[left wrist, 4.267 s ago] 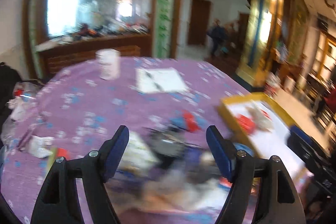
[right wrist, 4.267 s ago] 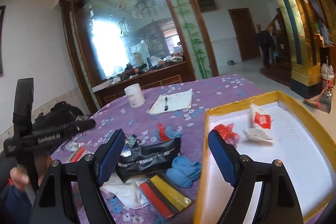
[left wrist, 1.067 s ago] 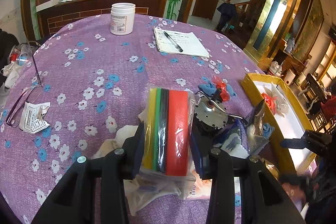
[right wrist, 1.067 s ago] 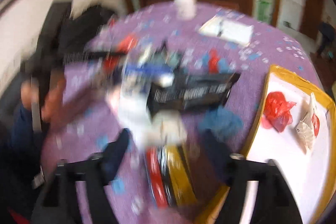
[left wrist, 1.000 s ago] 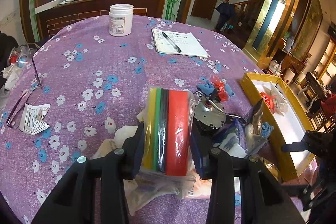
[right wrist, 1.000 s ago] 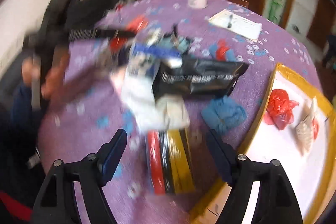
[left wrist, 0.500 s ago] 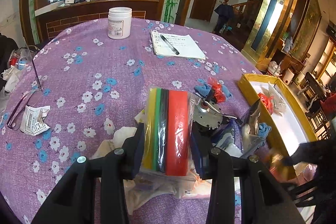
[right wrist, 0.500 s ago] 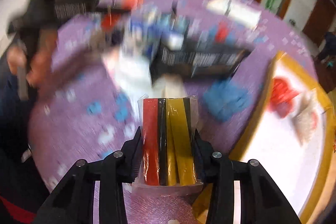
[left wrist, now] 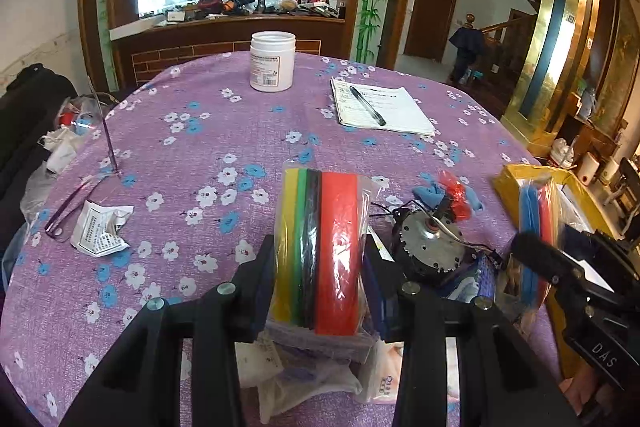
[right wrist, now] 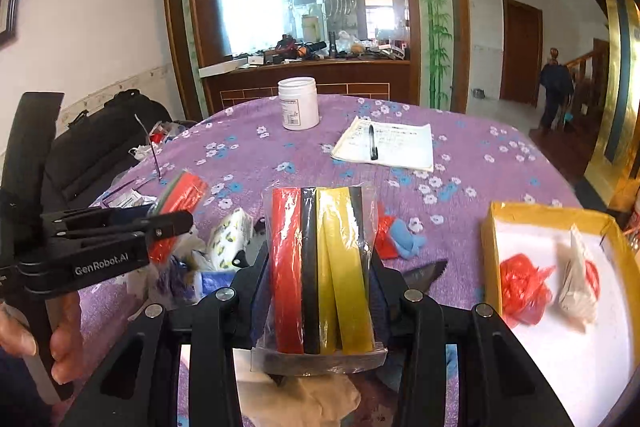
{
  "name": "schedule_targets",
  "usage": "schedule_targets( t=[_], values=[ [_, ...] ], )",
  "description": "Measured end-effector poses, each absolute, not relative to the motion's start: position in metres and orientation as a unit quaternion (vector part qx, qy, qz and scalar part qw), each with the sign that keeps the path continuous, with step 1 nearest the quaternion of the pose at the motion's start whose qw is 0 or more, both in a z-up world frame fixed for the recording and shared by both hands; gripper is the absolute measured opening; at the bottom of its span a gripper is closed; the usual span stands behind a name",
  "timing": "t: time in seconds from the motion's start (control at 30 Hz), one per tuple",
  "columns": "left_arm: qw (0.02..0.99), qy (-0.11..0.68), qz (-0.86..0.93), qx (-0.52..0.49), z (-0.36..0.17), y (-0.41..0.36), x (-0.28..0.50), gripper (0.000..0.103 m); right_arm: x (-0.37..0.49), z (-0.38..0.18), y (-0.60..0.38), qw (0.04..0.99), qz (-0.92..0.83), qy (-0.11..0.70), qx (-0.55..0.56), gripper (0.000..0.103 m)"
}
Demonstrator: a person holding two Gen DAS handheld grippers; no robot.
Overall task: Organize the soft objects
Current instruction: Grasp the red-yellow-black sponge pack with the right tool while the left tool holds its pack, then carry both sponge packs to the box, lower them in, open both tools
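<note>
My left gripper (left wrist: pixel 320 259) is shut on a clear-bagged pack of yellow, green, black and red bands (left wrist: pixel 320 223), held upright above the purple flowered tablecloth. My right gripper (right wrist: pixel 320 267) is shut on a second bagged pack of red, black and yellow bands (right wrist: pixel 320 247), lifted off the table. Each gripper shows in the other view: the right gripper (left wrist: pixel 560 259) at the right edge, the left gripper (right wrist: pixel 160 223) at the left with a hand under it. A yellow-rimmed box (right wrist: pixel 488 247) on the right holds a red bag (right wrist: pixel 520 283) and a white packet (right wrist: pixel 576 279).
Between the grippers lies a pile: a metal motor (left wrist: pixel 432 247), blue and red cloth bits (right wrist: pixel 404 235), a black pouch (right wrist: pixel 424 273), white wrappers. Farther back stand a white jar (left wrist: pixel 273 61) and a notepad with pen (left wrist: pixel 380 107). Glasses (left wrist: pixel 80 195) and crumpled paper (left wrist: pixel 100 227) lie left.
My right gripper went from open above the pile to shut on the second pack of bands and rose with it. The left gripper stayed put with its pack.
</note>
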State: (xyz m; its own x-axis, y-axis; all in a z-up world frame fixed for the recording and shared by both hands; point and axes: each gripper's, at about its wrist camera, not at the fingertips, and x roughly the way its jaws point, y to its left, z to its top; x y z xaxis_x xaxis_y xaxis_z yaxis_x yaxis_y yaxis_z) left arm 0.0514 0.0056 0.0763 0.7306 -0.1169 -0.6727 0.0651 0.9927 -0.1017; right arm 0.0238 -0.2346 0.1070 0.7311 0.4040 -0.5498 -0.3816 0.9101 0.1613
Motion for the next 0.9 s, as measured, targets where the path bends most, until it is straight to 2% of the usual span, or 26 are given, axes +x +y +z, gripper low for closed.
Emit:
schedule_targets(
  t=[0.67,0.9],
  values=[
    [0.964,0.252,-0.013,0.085,0.086,-0.049,0.014,0.038,0.029,0.101,-0.282,0.943,0.163,0.279,0.085,0.045],
    [0.964,0.247,-0.009,0.103,0.082,-0.058,0.015,0.038,0.03,0.103,-0.301,0.943,0.149,0.275,0.111,0.045]
  ],
)
